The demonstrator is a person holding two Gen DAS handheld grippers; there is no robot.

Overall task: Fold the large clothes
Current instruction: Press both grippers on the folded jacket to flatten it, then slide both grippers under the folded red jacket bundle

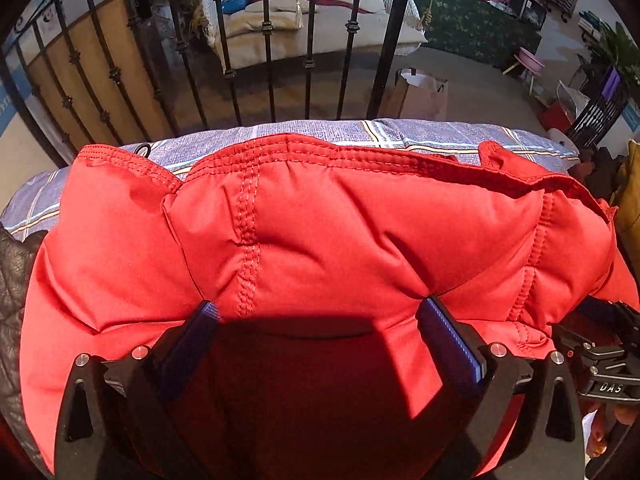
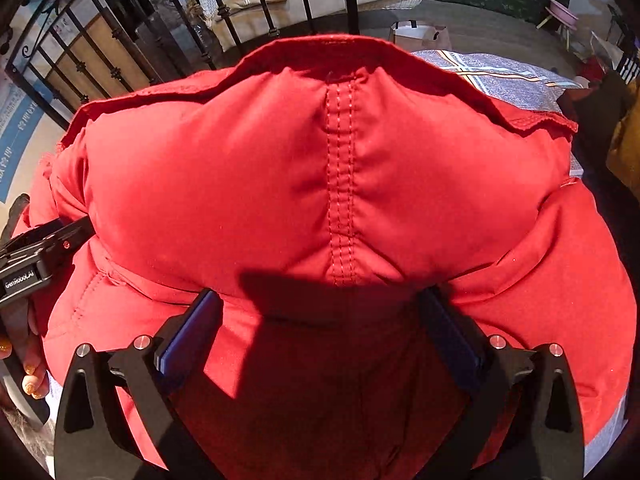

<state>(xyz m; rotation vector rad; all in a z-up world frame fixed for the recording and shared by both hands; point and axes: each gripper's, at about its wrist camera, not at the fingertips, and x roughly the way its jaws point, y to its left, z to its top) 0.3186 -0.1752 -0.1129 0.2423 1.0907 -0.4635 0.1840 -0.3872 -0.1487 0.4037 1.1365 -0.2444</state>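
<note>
A puffy red padded jacket point(image 1: 312, 232) lies bunched on a blue-grey plaid sheet point(image 1: 328, 132) and fills both views. My left gripper point(image 1: 320, 312) is open, its fingers wide apart and pressed against the jacket's near fold. My right gripper point(image 2: 320, 300) is open too, its jaws straddling a stitched seam of the same jacket point(image 2: 320, 168). The right gripper's body shows at the right edge of the left wrist view point(image 1: 604, 356). The left gripper's body shows at the left edge of the right wrist view point(image 2: 36, 256).
A black iron railing point(image 1: 268, 40) stands just past the sheet's far edge. Beyond it are a swing bed with cushions point(image 1: 320, 20), a paper bag point(image 1: 420, 92) and a green rug. A dark leather garment point(image 1: 12, 280) lies at the left.
</note>
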